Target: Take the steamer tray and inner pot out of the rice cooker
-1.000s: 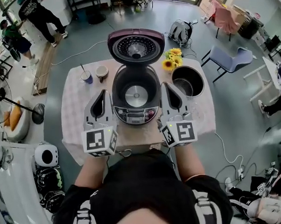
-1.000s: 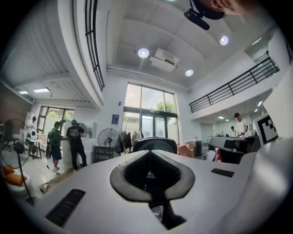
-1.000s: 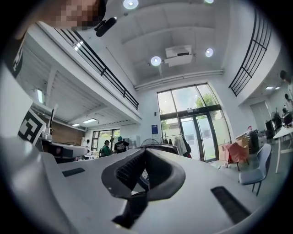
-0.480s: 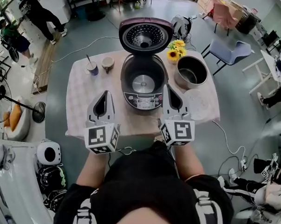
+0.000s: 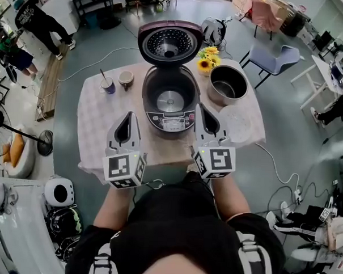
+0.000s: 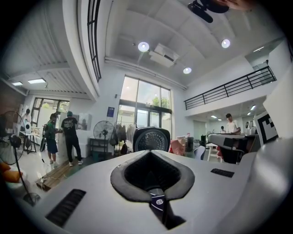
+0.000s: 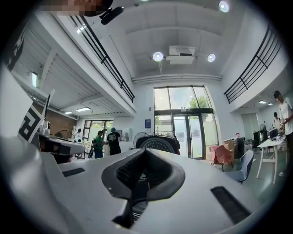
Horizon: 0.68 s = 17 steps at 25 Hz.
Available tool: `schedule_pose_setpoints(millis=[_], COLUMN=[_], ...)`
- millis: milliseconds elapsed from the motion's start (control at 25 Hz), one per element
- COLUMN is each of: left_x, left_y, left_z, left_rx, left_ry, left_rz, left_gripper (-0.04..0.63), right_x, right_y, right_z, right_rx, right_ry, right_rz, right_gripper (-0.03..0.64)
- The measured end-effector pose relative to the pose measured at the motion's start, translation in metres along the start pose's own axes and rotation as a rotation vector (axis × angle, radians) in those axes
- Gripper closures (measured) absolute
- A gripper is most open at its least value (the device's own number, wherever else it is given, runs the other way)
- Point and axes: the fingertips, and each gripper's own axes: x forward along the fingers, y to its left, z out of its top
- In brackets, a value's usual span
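The rice cooker (image 5: 168, 103) stands in the middle of the table with its lid (image 5: 169, 42) swung up, and its cavity shows a bare heating plate. The metal inner pot (image 5: 229, 85) sits on the table to the cooker's right. A clear steamer tray (image 5: 238, 123) lies in front of the pot. My left gripper (image 5: 129, 113) is shut and holds nothing, just left of the cooker's front. My right gripper (image 5: 199, 107) is also shut with nothing in it, at the cooker's front right corner. The raised lid (image 6: 151, 138) shows past the left gripper (image 6: 149, 152), and the lid (image 7: 158, 142) shows beyond the right gripper (image 7: 145, 151).
Two cups (image 5: 108, 85) (image 5: 126, 78) stand at the table's back left, and sunflowers (image 5: 208, 58) at the back right. The checked tablecloth (image 5: 98, 125) hangs over the edges. A blue chair (image 5: 274, 57) stands beyond the table. People stand at the far left.
Both grippers have drawn back from beside the cooker toward the table's front edge and sunk a little. Both stayed shut with nothing in them.
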Motion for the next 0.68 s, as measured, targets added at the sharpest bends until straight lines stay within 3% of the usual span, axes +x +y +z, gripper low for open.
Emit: schedule_pose_setpoints(millis=[680], left_x=[0.025], left_y=[-0.029], left_z=[0.001], left_rx=[0.038], left_ry=[0.017], left_rz=[-0.021], left_gripper=[0.592], right_x=[0.003], right_y=[-0.024], right_z=[-0.009], right_rx=[0.010], right_ry=[0.016], right_rz=[0.019], right_gripper=[0.617])
